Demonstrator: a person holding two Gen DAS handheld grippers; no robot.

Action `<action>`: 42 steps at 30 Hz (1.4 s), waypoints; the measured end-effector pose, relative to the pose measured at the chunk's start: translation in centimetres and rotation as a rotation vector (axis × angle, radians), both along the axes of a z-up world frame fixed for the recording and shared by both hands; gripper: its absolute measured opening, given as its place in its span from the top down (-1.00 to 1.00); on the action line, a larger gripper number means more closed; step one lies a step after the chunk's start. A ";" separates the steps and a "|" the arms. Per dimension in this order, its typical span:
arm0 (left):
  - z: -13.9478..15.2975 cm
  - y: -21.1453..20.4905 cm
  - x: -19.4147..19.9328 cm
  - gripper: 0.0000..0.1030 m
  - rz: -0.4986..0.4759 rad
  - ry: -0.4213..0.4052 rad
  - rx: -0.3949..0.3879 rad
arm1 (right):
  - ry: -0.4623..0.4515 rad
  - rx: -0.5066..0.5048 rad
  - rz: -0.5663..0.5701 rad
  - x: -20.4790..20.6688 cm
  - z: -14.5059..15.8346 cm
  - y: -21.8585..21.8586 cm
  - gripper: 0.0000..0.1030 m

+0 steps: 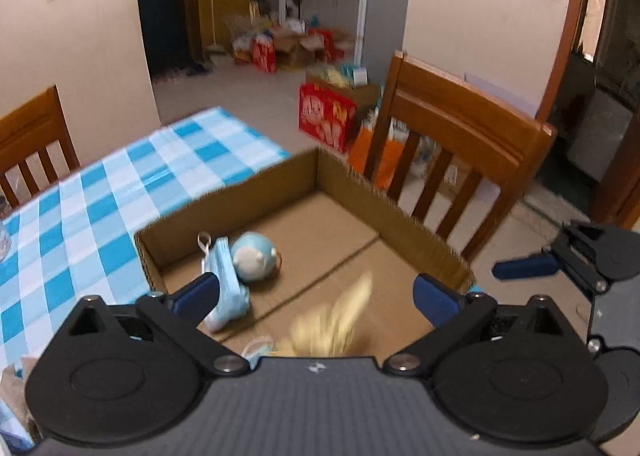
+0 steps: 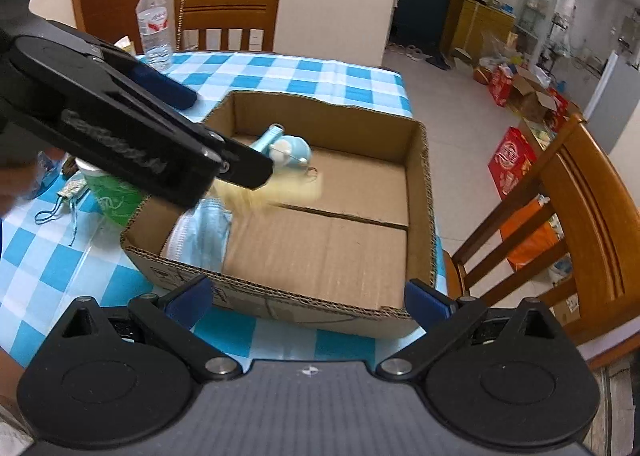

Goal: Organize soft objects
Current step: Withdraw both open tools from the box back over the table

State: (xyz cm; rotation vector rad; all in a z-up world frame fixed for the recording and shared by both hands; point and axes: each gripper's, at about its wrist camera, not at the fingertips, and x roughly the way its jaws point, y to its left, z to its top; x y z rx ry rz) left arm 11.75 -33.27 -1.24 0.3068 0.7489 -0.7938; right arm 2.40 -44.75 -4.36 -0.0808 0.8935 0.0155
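An open cardboard box [image 1: 404, 222] [image 2: 420, 184] stands on the blue checked table. Inside lie a round blue and white plush toy [image 1: 254, 258] [image 2: 294, 150], a stack of blue face masks [image 1: 226, 284] [image 2: 200, 234], and a pale yellow soft object [image 1: 336, 326] [image 2: 264, 192], blurred, below my left gripper. My left gripper [image 1: 316, 294] is open and empty above the box; its body shows in the right wrist view [image 2: 120, 136]. My right gripper [image 2: 308, 302] is open and empty at the box's near wall; it also shows in the left wrist view [image 1: 560, 260].
A water bottle [image 2: 154, 30], a green packet [image 2: 114, 196] and a small pouch with a cord [image 2: 66, 196] lie on the tablecloth [image 2: 48, 268] left of the box. Wooden chairs [image 1: 452, 144] [image 2: 228, 16] stand at the table's edges. Red boxes [image 1: 326, 118] clutter the floor.
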 end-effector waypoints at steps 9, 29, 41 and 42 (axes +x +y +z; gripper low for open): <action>-0.3 1.0 -0.7 -0.99 0.046 -0.030 0.028 | -0.004 -0.002 -0.021 -0.2 -0.2 -0.4 -1.00; -0.7 11.0 -2.8 -0.99 0.258 -0.040 0.078 | -0.017 -0.001 0.020 0.7 1.1 4.6 -1.00; -0.4 19.5 -3.2 -0.99 0.329 -0.027 0.093 | -0.014 0.000 0.078 1.7 2.3 12.4 -1.00; -0.4 20.3 -3.1 -0.99 0.333 -0.025 0.092 | -0.012 -0.002 0.084 1.8 2.3 13.2 -1.00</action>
